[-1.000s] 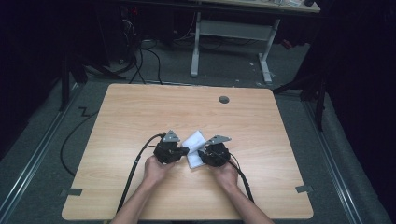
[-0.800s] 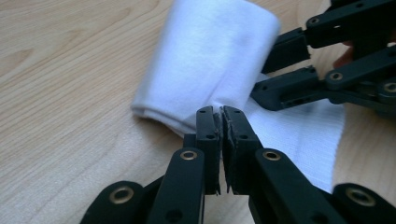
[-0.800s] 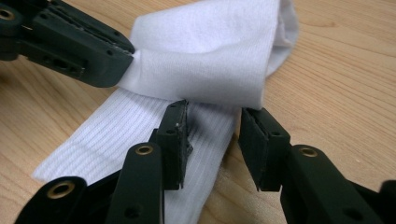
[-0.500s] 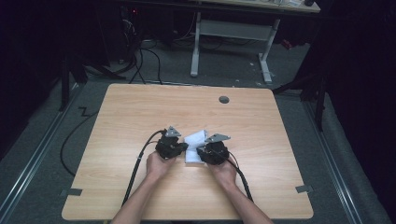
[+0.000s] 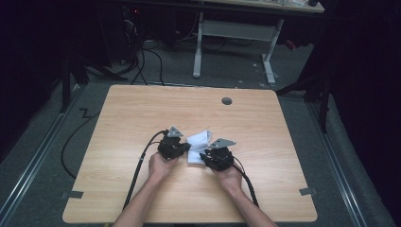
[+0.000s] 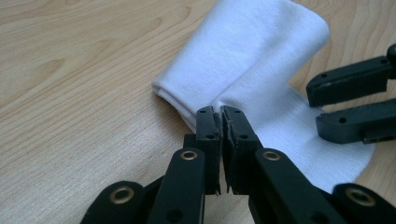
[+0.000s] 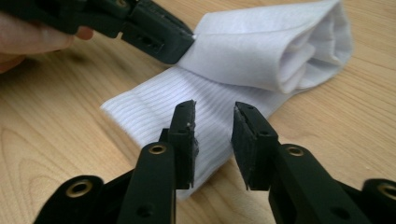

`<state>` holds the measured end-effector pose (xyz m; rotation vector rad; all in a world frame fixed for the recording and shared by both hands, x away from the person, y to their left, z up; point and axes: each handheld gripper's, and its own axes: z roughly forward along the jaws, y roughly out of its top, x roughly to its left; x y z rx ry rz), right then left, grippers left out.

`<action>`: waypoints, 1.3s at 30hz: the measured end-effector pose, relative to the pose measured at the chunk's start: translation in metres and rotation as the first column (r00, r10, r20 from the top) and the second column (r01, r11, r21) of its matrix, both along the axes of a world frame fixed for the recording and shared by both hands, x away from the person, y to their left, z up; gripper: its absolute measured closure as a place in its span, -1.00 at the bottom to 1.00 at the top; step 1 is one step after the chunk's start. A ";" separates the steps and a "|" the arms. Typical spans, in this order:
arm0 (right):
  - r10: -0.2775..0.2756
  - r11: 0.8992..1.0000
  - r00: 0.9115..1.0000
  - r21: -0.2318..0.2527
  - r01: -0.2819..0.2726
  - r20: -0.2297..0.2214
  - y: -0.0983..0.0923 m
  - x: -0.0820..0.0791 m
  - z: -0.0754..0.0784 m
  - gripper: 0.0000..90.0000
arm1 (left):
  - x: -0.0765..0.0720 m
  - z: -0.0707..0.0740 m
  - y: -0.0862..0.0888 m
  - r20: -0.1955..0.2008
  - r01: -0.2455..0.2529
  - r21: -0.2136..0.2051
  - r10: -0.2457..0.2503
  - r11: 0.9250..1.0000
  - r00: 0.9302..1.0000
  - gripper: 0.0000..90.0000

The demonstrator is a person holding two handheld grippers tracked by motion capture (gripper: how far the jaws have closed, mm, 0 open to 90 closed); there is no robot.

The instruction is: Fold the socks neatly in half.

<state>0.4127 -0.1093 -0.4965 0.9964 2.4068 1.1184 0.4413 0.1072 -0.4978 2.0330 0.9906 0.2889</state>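
No legible text, labels or numbers anywhere

Both forearms reach in from below, hands close together. Left tongs [image 6: 221, 114] pinched tight, jaws together. Right tongs [image 7: 214, 109] part-spread, jaws apart, just been closing, pads pressing nothing.

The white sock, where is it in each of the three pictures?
High view: the white sock lies near the middle of the table, between the two grippers.
Left gripper view: it fills the upper middle and right, its edge pinched by the left gripper.
Right gripper view: it runs from the middle to the top right, past the right gripper.
Shared landmark: the folded-over, rounded end of the sock.
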 end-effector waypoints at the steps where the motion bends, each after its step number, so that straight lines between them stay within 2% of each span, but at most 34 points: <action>1: 0.006 1.000 1.000 -0.001 -0.006 -0.002 0.001 -0.001 -0.001 0.58 | 0.000 0.000 0.000 0.001 -0.001 0.001 0.001 1.000 1.000 0.91; 6: 0.014 1.000 1.000 -0.007 -0.014 -0.019 0.005 -0.001 -0.001 0.54 | 0.000 0.001 0.001 0.002 0.001 0.004 -0.001 1.000 1.000 0.91; 10: 0.015 1.000 1.000 0.017 -0.015 -0.003 0.004 -0.005 0.005 0.54 | 0.000 0.000 0.001 0.003 0.004 0.003 -0.004 1.000 1.000 0.91; 13: 0.033 0.999 0.999 0.012 -0.033 0.005 0.007 -0.007 0.007 0.56 | 0.001 0.000 0.001 0.005 0.003 -0.002 -0.003 1.000 1.000 0.91; 16: 0.041 0.999 0.999 -0.007 -0.041 -0.009 0.010 -0.005 0.002 0.57 | 0.002 -0.001 0.001 0.005 0.001 -0.006 -0.001 1.000 1.000 0.91; 20: 0.029 1.000 0.999 -0.006 -0.030 -0.031 0.010 -0.002 -0.002 0.56 | 0.001 0.001 0.002 0.012 0.002 -0.014 -0.001 1.000 1.000 0.91; 26: 0.017 1.000 1.000 -0.007 -0.017 -0.025 0.011 0.001 -0.005 0.56 | -0.006 0.013 0.004 0.050 0.024 -0.033 -0.022 0.999 0.999 0.91; 31: 0.016 1.000 0.999 0.004 -0.016 -0.031 0.010 0.001 -0.006 0.56 | -0.014 0.022 0.005 0.070 0.048 -0.021 -0.047 0.999 0.996 0.91; 39: 0.011 1.000 1.000 0.010 -0.011 -0.025 0.010 0.000 -0.007 0.56 | -0.025 0.027 0.002 0.077 0.089 0.000 -0.089 0.996 0.993 0.91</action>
